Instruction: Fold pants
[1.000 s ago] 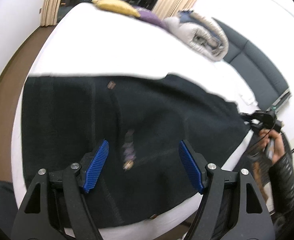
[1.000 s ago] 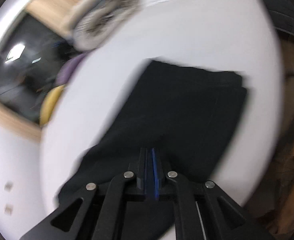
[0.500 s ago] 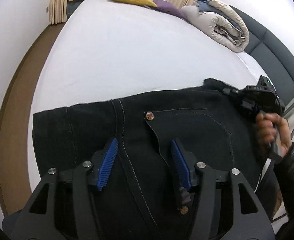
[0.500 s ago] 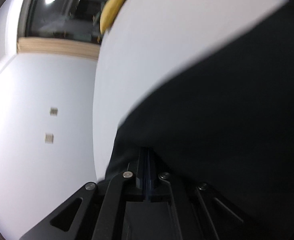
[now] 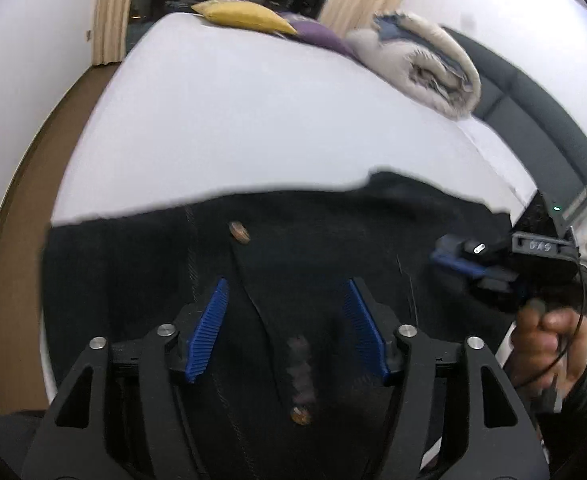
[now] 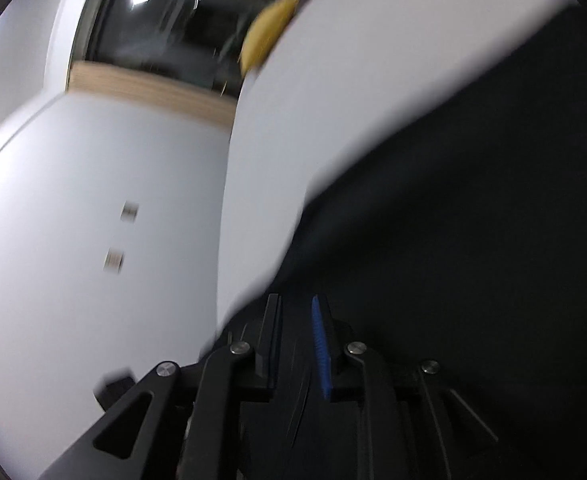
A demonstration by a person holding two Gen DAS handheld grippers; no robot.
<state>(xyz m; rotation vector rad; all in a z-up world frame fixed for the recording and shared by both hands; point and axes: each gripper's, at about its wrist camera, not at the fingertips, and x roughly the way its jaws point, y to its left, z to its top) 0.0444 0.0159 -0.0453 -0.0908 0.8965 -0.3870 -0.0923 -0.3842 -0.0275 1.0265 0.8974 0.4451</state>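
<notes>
The black pants (image 5: 133, 264) lie on the white bed (image 5: 253, 112). The left gripper (image 5: 285, 300) hovers over them, released. The right gripper (image 6: 297, 312) at 3 o'clock has just been opening, gap small, cloth under it.

I see even, soft indoor light on the white bed sheet (image 5: 277, 120), which reads bright, while the black denim pants (image 5: 333, 248) swallow nearly all detail. My right wrist view is smeared by motion blur; a ceiling lamp glares in the dark window (image 6: 165, 20). My left wrist view is softer at the edges, with fisheye bending and black corner vignetting.
</notes>
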